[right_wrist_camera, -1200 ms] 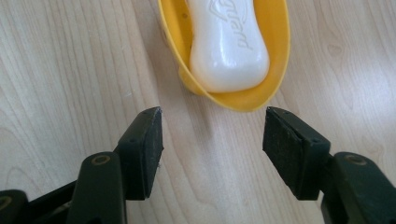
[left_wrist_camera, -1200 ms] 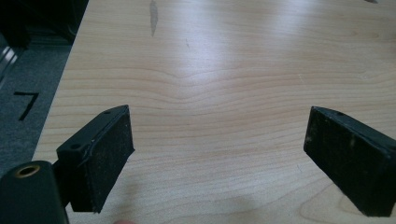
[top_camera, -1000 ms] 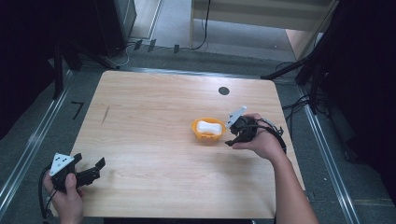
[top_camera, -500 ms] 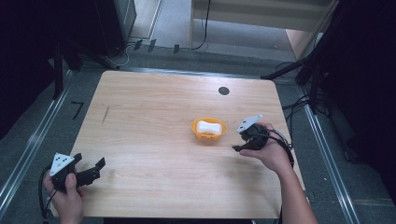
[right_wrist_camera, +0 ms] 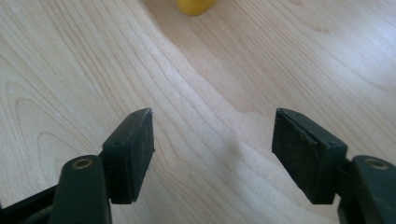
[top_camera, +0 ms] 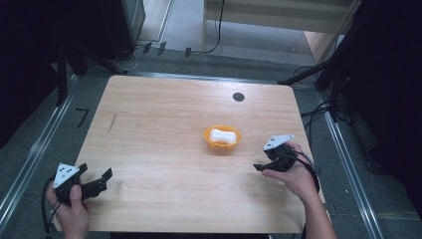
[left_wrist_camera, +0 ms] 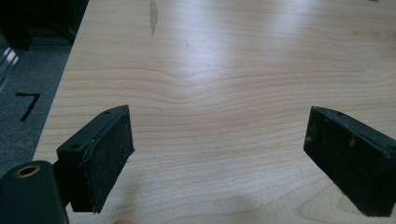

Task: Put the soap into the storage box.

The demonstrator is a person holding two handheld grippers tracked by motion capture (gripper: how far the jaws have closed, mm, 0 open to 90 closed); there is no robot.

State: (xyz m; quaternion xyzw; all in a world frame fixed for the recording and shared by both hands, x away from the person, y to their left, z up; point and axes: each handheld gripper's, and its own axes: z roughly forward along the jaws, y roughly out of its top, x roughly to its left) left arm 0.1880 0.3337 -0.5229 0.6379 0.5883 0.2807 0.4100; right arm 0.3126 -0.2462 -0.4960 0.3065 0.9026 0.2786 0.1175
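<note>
The orange bowl sits a bit right of the desk's centre, upright, w/ a white lump lying inside it. The right gripper is held over the desk near the right edge, just right of & a little nearer the person than the bowl, not touching it; its grey plate is on top & the right hand wraps the body, cable looping round the wrist. In the right gripper view its fingers are spread wide apart w/ nothing between them, only bare wood grain below, & the bowl's yellow-orange wall shows at the top edge, well ahead of the tips. The left gripper is at the near-left corner of the desk, far from the bowl, held by the left hand, pointing roughly right across the desk. In the left gripper view its fingers are also wide apart & empty, over plain wood; a dark streak in the desk surface lies farther ahead, & grey floor w/ a black mark shows past the desk's left edge. A small black disc sits in the desk near its far edge, beyond the bowl. Whether either gripper rests on the wood or hovers can't be told.
</note>
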